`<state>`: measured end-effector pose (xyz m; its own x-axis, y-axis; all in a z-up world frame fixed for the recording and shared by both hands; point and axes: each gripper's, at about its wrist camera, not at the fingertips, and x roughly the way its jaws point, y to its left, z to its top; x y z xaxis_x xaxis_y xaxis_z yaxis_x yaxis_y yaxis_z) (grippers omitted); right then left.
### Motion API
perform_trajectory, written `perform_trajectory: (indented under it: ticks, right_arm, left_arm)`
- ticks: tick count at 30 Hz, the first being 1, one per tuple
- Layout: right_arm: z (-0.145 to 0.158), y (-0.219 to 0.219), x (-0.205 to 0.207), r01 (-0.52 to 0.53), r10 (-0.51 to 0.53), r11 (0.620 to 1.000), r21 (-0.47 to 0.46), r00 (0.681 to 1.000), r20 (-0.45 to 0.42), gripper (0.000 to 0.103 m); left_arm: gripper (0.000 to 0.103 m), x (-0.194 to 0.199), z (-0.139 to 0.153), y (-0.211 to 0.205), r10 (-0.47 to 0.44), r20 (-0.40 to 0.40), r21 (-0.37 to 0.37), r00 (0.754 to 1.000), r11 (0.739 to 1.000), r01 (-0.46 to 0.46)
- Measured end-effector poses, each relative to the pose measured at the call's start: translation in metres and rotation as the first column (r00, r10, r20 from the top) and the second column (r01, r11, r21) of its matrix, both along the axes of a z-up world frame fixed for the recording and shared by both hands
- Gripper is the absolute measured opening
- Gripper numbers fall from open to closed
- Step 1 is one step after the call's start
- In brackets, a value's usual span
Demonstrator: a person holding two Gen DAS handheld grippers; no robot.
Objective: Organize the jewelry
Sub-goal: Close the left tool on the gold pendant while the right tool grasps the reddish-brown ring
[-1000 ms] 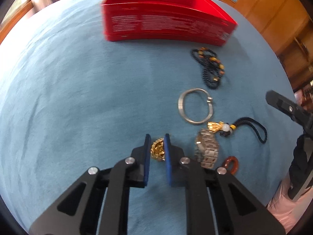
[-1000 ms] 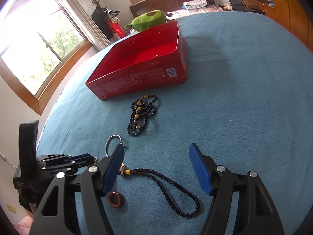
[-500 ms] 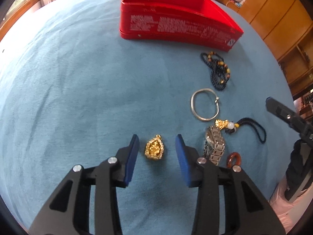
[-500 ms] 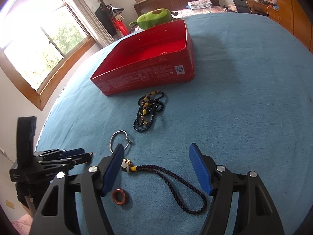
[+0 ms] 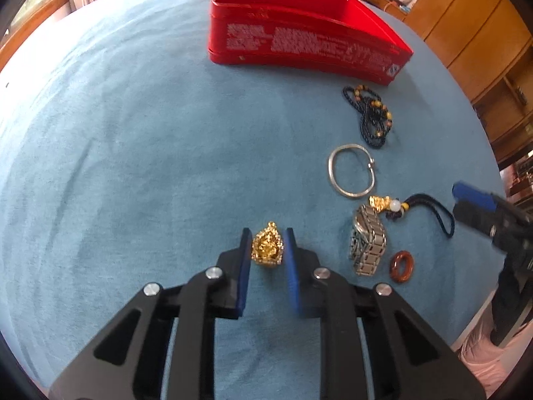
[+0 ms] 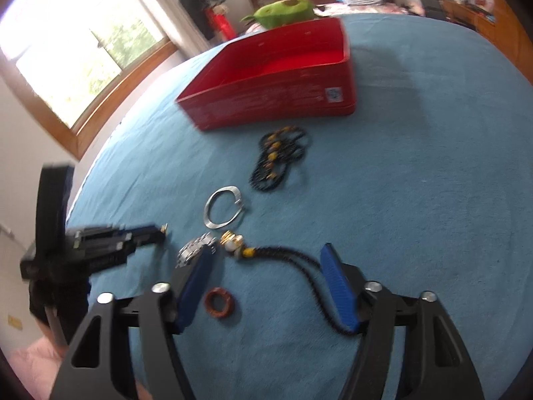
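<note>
Barely begun: the left gripper (image 5: 266,250), jaws just closing, pinches the gold pendant (image 5: 267,250) mid-cloth, the right gripper (image 6: 269,283) hangs open, box (image 5: 299,38) apparently empty at the far edge.

Shiny gold pendant (image 5: 267,246) on matt blue cloth (image 5: 133,153)

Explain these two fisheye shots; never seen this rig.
No robot: a person carries a hand-held gripper in each hand, each with a camera looking along its fingers. One picture is from the left hand-held gripper, one from the right hand-held gripper. On the blue cloth lie an open red tin box, a black beaded necklace, a silver bangle, a steel-link watch, a brown ring and a gold charm on black cord. The left jaws have just been closing around a gold pendant; contact is unclear. The right jaws, also just closing, hold nothing.
</note>
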<state>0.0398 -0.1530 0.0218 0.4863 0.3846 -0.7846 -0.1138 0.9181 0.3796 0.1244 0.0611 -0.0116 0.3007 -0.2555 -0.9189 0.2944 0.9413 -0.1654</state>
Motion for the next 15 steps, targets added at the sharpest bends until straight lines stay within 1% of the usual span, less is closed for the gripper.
perform_trajectory:
  ticks: [1,2,3,4,7,8,11,15]
  right_arm:
    - [0.001,0.004,-0.002,-0.024,0.024,1.0,-0.001,1.0,-0.006,0.049]
    - [0.002,0.008,-0.004,-0.049,0.049,0.999,0.002,0.999,-0.014,0.04]
    - [0.002,0.014,-0.007,-0.081,0.081,0.997,-0.001,0.996,-0.027,0.037]
    - [0.0,0.02,-0.009,-0.109,0.108,0.994,-0.014,0.993,-0.044,0.037]
    - [-0.006,0.035,-0.014,-0.154,0.149,0.987,-0.055,0.985,-0.086,0.028]
    - [-0.008,0.038,-0.014,-0.164,0.158,0.985,-0.059,0.983,-0.097,0.027]
    - [-0.015,0.046,-0.013,-0.184,0.174,0.979,-0.081,0.977,-0.124,0.027]
    - [-0.024,0.051,-0.007,-0.188,0.172,0.977,-0.097,0.973,-0.153,0.027]
  left_arm:
    - [0.018,-0.002,0.002,0.004,0.002,0.004,-0.006,1.0,1.0,-0.001]
    - [0.018,-0.004,0.005,0.012,0.002,0.007,-0.013,1.0,1.0,-0.002]
    - [0.018,-0.005,0.008,0.013,0.002,0.012,-0.017,1.0,1.0,-0.002]
    - [0.018,-0.006,0.01,0.014,0.003,0.018,-0.02,1.0,1.0,-0.003]
    - [0.018,-0.009,0.013,0.02,0.003,0.022,-0.027,1.0,1.0,-0.003]
    - [0.018,-0.01,0.014,0.023,0.004,0.022,-0.03,1.0,1.0,-0.003]
    - [0.018,-0.012,0.015,0.023,-0.001,0.022,-0.038,1.0,0.999,0.002]
    - [0.018,-0.013,0.013,0.02,-0.011,0.018,-0.043,1.0,0.999,0.011]
